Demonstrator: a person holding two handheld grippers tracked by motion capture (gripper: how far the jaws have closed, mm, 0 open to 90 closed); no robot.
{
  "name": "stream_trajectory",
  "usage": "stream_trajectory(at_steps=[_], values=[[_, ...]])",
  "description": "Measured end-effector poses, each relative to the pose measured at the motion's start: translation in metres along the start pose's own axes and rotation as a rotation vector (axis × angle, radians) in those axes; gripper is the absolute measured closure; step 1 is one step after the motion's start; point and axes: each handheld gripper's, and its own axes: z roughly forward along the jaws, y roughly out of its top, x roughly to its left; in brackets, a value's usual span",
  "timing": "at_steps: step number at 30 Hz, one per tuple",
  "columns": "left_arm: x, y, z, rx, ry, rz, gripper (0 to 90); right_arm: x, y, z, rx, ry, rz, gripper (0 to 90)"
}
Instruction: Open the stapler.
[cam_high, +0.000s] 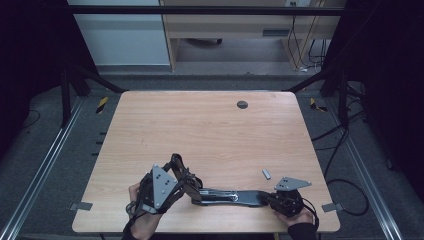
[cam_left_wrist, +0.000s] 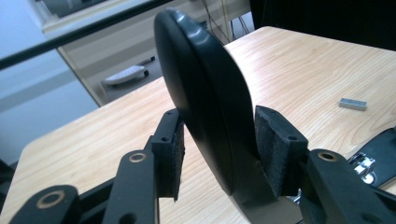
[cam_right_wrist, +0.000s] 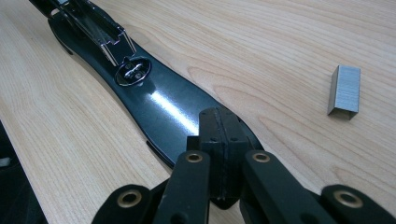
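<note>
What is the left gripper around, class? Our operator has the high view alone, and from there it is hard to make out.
Observer: The stapler's black top cover, which is swung upright. The left fingers flank it on both sides.
Operator: And what is the right gripper doing?
Observer: The right gripper is shut on the tip of the stapler base, which lies flat.
Operator: What is the small grey piece near it?
Observer: It is a strip of staples, lying on the table apart from the base.
</note>
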Motion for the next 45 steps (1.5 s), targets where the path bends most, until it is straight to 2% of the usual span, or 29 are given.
stream_trajectory(at_steps=[4,8,9,10,20,22,27,34,45], values=[[0.011,-0.008,-0.003,0.0,-0.013,-0.039,52.4,0.0,0.0,0.0,0.0,0.001,0.001,90.0],[0.013,-0.009,-0.003,0.001,-0.014,-0.04,52.0,0.0,0.0,0.0,0.0,-0.001,-0.001,90.0],[0.014,-0.01,-0.003,-0.009,-0.013,-0.029,51.8,0.0,0.0,0.0,0.001,-0.001,-0.002,90.0],[0.014,-0.011,-0.004,0.002,-0.014,-0.042,51.6,0.0,0.0,0.0,0.001,0.0,-0.002,90.0],[0.026,-0.026,-0.007,0.016,-0.001,-0.071,47.3,0.001,0.001,0.0,0.007,-0.008,-0.007,89.6],[0.027,-0.027,-0.008,0.018,0.002,-0.068,46.5,0.001,0.002,-0.001,0.009,-0.028,0.002,80.4],[0.027,-0.029,-0.008,0.012,0.015,-0.059,45.2,0.0,0.003,-0.004,-0.008,-0.033,0.031,69.3],[0.03,-0.031,-0.008,0.024,0.025,-0.066,42.9,-0.001,0.004,-0.006,-0.02,-0.08,0.036,49.0],[0.037,-0.031,-0.013,0.021,0.021,-0.071,39.4,-0.004,0.005,-0.011,-0.048,-0.114,0.027,35.8]])
